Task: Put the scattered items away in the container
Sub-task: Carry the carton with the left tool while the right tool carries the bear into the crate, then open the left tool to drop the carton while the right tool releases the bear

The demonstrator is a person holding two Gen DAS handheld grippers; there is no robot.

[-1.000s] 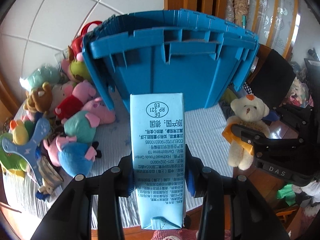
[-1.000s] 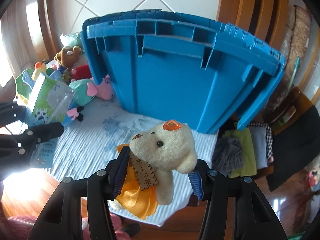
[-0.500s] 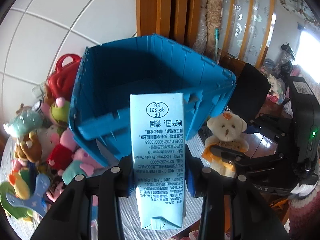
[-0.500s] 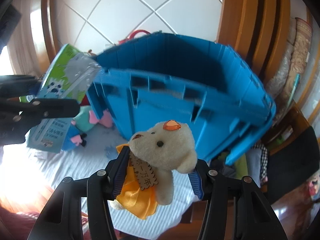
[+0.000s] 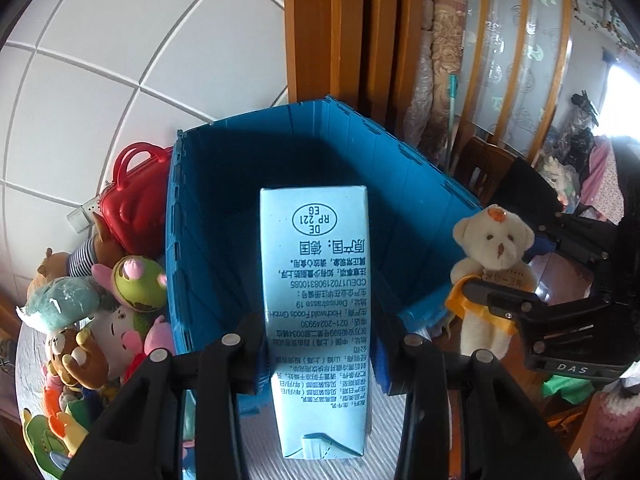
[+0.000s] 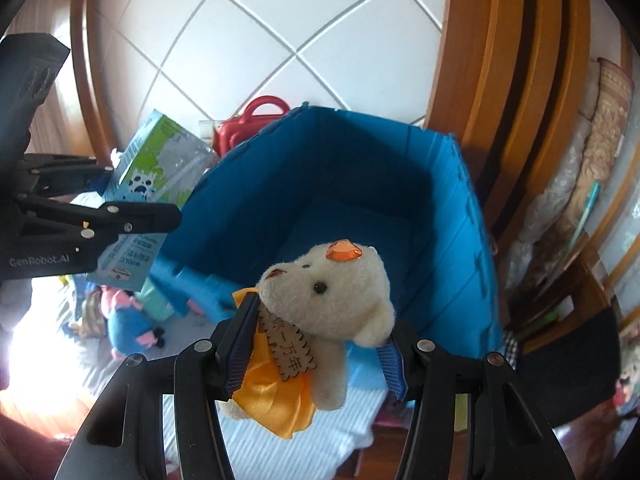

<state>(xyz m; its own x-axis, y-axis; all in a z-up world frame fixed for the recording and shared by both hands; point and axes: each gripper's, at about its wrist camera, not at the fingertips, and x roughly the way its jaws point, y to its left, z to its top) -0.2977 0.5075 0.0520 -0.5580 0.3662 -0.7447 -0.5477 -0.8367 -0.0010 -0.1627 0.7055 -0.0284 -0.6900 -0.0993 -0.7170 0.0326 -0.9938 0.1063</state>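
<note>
My left gripper (image 5: 320, 354) is shut on a light blue milk carton (image 5: 314, 264), held over the near rim of the big blue crate (image 5: 208, 216), whose inside looks dark and bare. My right gripper (image 6: 316, 350) is shut on a cream teddy bear (image 6: 332, 296) with an orange skirt and a wooden tag, also above the crate's (image 6: 452, 248) near edge. The right wrist view shows the left gripper (image 6: 120, 216) with the carton (image 6: 156, 168) at the left. In the left wrist view the bear (image 5: 494, 248) in the right gripper (image 5: 504, 304) hangs at the right.
A heap of plush toys (image 5: 92, 320) and a red toy bag (image 5: 136, 196) lie left of the crate on a striped cloth (image 6: 272, 448). A tiled wall stands behind. Wooden door frames (image 5: 332, 28) and a dark chair (image 5: 492, 168) are at the right.
Both grippers have risen with their loads: a second ago I faced the crate's outer side wall, and I now look down into its open top. The grips have not changed.
</note>
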